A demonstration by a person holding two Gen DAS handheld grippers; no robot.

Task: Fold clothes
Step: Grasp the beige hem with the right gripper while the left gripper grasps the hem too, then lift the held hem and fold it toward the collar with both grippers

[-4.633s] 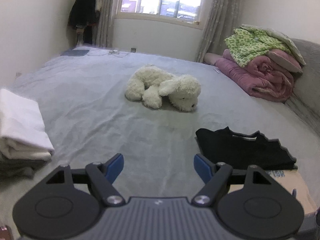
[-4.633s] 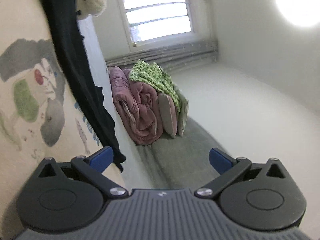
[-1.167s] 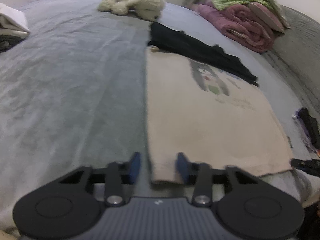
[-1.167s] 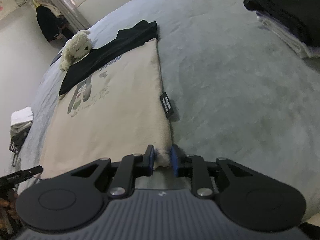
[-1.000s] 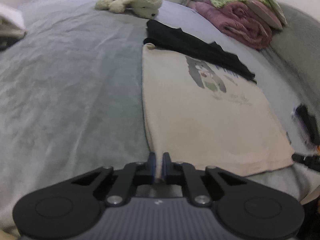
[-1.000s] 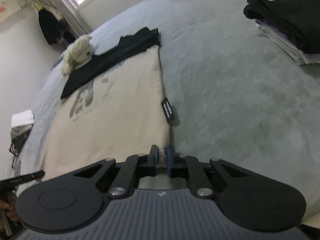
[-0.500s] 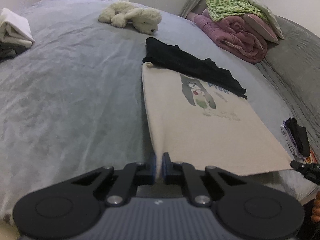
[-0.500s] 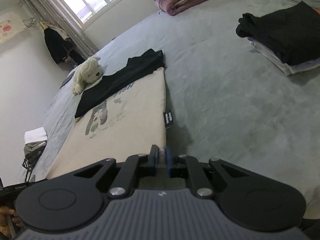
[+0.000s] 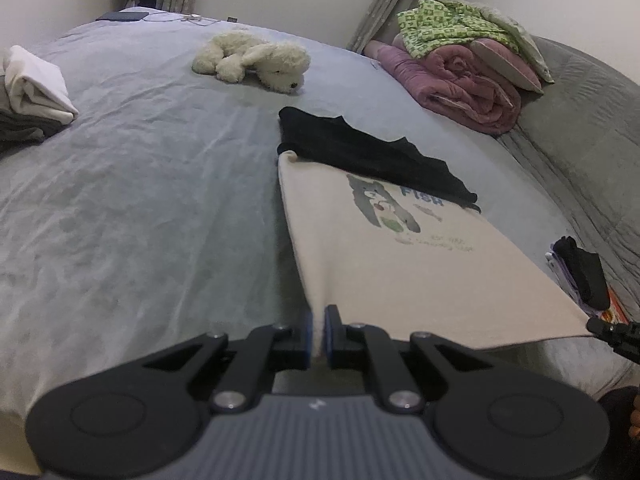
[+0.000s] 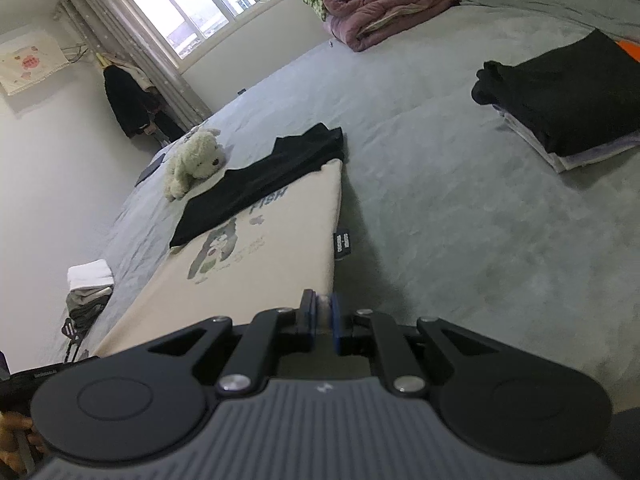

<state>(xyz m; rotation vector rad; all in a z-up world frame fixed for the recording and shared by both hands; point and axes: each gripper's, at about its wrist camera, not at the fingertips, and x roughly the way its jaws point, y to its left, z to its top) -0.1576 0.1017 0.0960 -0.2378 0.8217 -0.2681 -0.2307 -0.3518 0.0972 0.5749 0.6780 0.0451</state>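
Note:
A cream shirt (image 9: 400,264) with a bear print lies stretched on the grey bed; it also shows in the right wrist view (image 10: 260,240). Its black top part (image 9: 368,156) is folded over at the far end. My left gripper (image 9: 316,332) is shut on the shirt's near left hem corner. My right gripper (image 10: 320,316) is shut on the near right hem corner. Both corners are lifted off the bed, and the hem runs taut between the grippers. A black label (image 10: 342,246) hangs from the shirt's right edge.
A white plush dog (image 9: 252,60) lies beyond the shirt. Folded white and grey clothes (image 9: 32,96) sit at the left. A black-topped folded stack (image 10: 568,100) sits at the right. Rolled pink and green quilts (image 9: 464,64) lie by the window.
Both grippers came down to the hem, closed on its two corners, and have since lifted them off the bed, pulling the shirt taut.

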